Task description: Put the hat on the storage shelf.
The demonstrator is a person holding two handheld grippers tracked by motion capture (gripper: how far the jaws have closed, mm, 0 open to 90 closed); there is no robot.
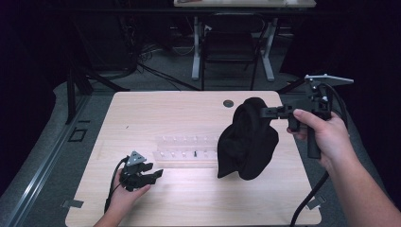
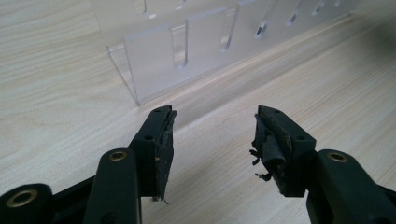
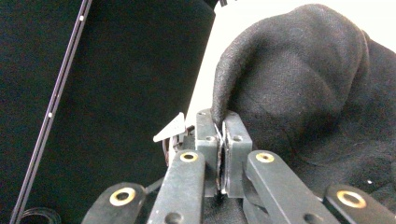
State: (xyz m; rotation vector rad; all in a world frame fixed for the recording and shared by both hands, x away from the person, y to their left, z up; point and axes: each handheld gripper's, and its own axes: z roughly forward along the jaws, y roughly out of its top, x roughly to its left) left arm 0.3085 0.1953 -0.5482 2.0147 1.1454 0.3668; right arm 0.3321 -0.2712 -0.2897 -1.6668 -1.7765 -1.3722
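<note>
A black cloth (image 1: 247, 140) hangs in the air over the right half of the wooden table (image 1: 142, 113), its lower end near the tabletop. My right gripper (image 1: 265, 112) is shut on the cloth's upper edge; the right gripper view has the jaws pinched on a fold of the black cloth (image 3: 299, 79). My left gripper (image 1: 153, 176) rests low at the table's front left, open and holding nothing. In the left gripper view its jaws (image 2: 212, 140) stand apart above bare wood, facing a clear acrylic rack (image 2: 187, 51).
The clear acrylic rack (image 1: 187, 151) with slots lies across the table's middle, left of the cloth. A round cable hole (image 1: 228, 103) sits at the table's back. A dark chair (image 1: 231, 42) and another table's legs stand beyond. Cables trail from both grippers.
</note>
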